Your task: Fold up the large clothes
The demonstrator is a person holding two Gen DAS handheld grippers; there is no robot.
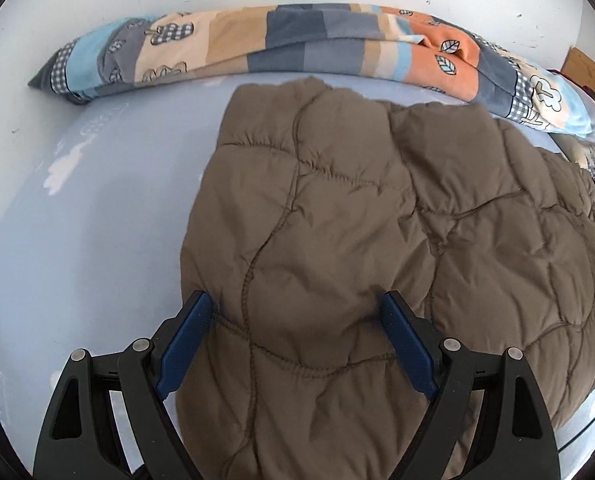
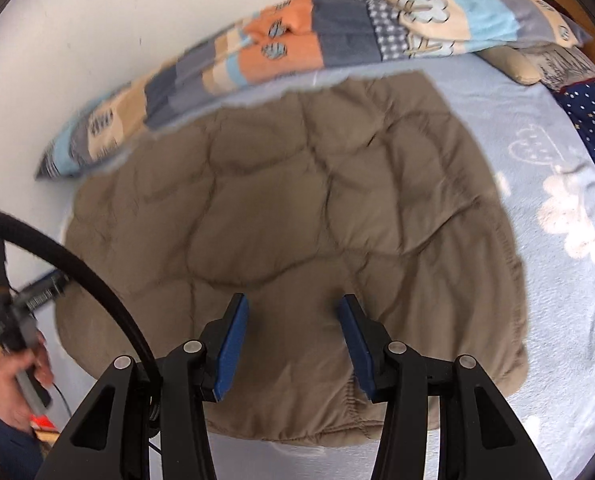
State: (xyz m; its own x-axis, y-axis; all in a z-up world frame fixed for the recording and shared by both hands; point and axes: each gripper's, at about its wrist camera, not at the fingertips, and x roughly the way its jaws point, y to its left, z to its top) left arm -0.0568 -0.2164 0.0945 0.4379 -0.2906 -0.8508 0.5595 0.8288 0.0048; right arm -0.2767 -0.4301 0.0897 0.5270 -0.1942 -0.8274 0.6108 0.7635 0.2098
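Note:
A brown quilted jacket (image 1: 377, 200) lies folded into a thick pad on the light blue bed sheet (image 1: 97, 220). My left gripper (image 1: 295, 302) hangs over its near left edge with the jaws wide apart, the left blue pad at the jacket's border and the right pad over the fabric, neither pressing it. In the right wrist view the same jacket (image 2: 297, 200) fills the middle. My right gripper (image 2: 292, 304) stands open above the jacket's near part, with nothing pinched between its blue pads.
A rolled patchwork quilt (image 1: 297, 40) runs along the white wall behind the jacket. Navy star-print fabric (image 2: 589, 120) and a beige pillow (image 2: 513, 64) lie at the far right. A person's hand (image 2: 21, 364) and a black cable (image 2: 77, 264) show at the left.

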